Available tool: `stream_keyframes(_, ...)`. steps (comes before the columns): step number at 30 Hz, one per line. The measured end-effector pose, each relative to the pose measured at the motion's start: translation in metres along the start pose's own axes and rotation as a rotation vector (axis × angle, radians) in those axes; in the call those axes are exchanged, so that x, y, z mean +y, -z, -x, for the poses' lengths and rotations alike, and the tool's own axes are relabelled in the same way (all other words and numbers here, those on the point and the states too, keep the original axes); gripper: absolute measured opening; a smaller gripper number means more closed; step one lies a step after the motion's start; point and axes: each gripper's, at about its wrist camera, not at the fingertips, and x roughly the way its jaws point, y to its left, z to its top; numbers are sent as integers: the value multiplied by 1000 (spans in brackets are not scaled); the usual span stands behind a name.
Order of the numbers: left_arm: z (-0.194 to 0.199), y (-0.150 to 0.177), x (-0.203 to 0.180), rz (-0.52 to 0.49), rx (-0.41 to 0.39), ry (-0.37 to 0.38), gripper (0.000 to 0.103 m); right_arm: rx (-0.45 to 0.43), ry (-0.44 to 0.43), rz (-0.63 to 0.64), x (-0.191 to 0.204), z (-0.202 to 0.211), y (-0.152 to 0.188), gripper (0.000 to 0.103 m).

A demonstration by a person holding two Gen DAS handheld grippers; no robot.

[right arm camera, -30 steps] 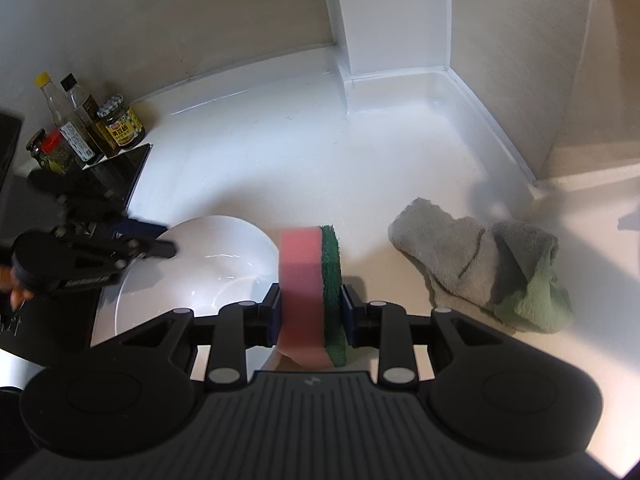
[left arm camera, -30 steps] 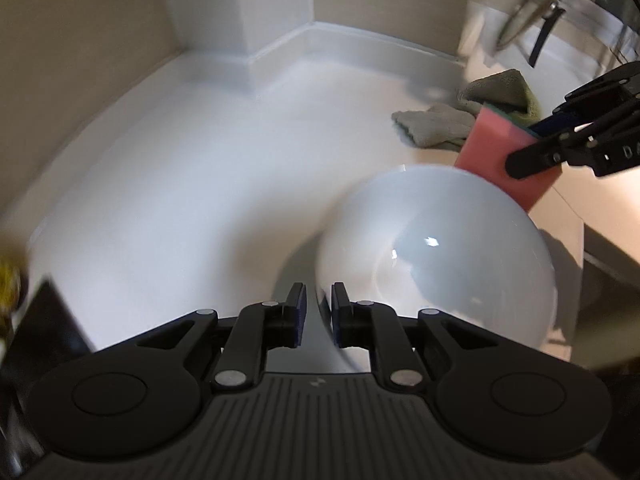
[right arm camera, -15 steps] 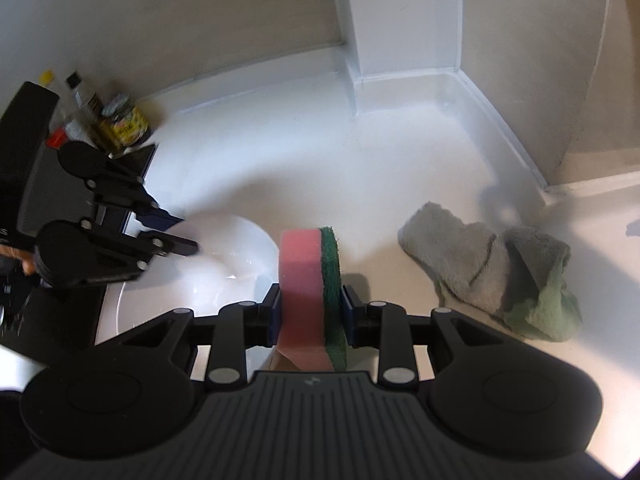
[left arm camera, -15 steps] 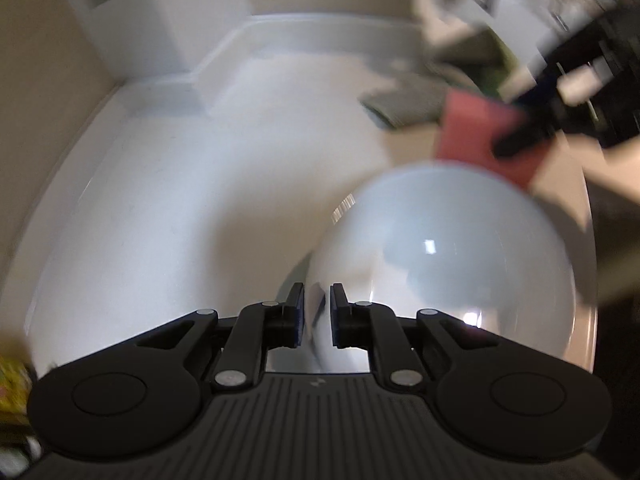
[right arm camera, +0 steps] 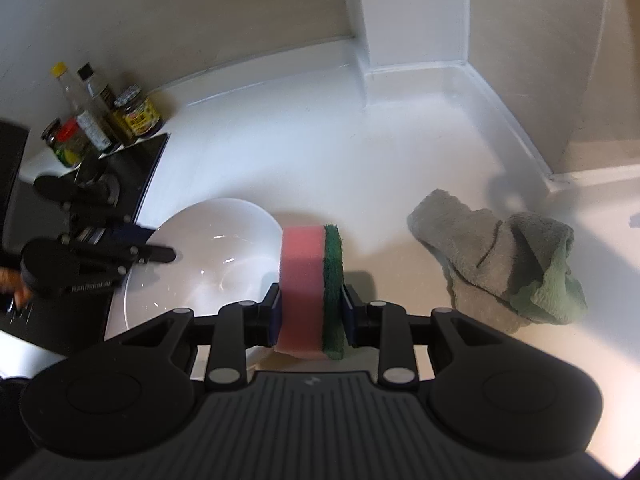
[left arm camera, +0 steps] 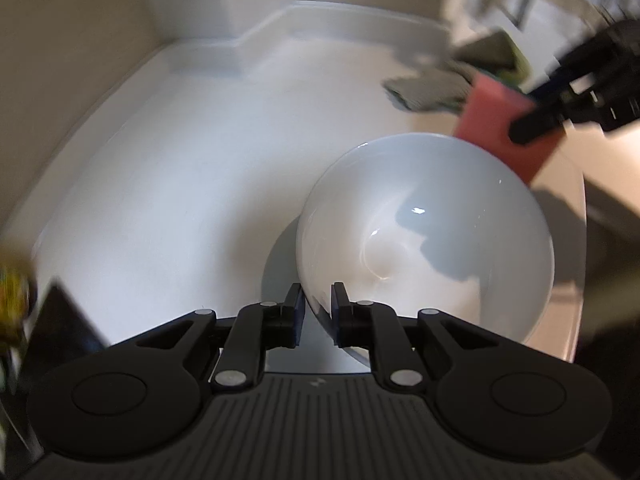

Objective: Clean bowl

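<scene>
Bowl pinched by the rim, sponge held at its far edge.
Left wrist view: the left gripper (left arm camera: 316, 308) clamps the near rim of the round white ceramic bowl (left arm camera: 432, 236) on the white table (left arm camera: 180, 184), apparently tipped. Right wrist view: the right gripper (right arm camera: 311, 307), level, grasps the pink-and-green sponge (right arm camera: 310, 288) upright beside the bowl; a grey-green cloth (right arm camera: 500, 268) lies near.

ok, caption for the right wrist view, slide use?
Right gripper clamps pink-green sponge beside white bowl pinched by left gripper.

Left gripper (left arm camera: 318, 304) pinching bowl (left arm camera: 432, 240) rim
</scene>
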Motion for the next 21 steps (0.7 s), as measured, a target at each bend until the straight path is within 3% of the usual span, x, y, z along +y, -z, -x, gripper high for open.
stream_keyframes(3, -8, -17, 4, -110, 15, 20, 13, -10, 12, 7, 1, -4, -4, 26)
stream_keyframes(5, -13, -24, 6, -132, 21, 13, 13, -18, 20, 13, 2, -7, -8, 26)
stream_keyframes(8, -9, -24, 12, 10, -7, -17, 13, -33, 14, -16, -2, -9, -10, 26)
stream_keyframes(12, 7, 1, 16, 262, -33, -31, 13, -48, 3, -50, -5, -7, -5, 26)
stream_keyframes(16, 15, 24, 8, 354, -42, -8, 14, -55, -1, -54, -4, -4, 0, 26)
stream_keyframes(18, 16, 27, 5, 315, -38, -12, 15, -42, 2, -24, 1, -3, 1, 26)
stream_keyframes(21, 14, 18, 4, 171, -9, -22, 15, -19, -2, 9, 4, -2, -1, 26)
